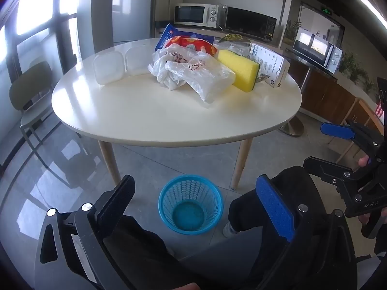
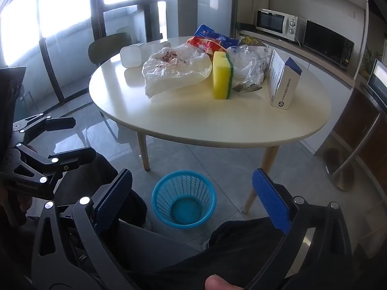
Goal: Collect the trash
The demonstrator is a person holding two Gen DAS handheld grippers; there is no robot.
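Both the left gripper (image 1: 193,207) and right gripper (image 2: 192,198) hang spread wide and empty above a blue mesh wastebasket (image 1: 190,204), seemingly parked there for drop-offs, while the plastic bags (image 1: 191,72), sponge (image 1: 238,70) and wrappers wait piled on the table (image 1: 169,116).

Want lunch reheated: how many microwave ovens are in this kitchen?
3: a white microwave on the back counter, a black microwave right beside it, another white one farther right. More may be out of view.
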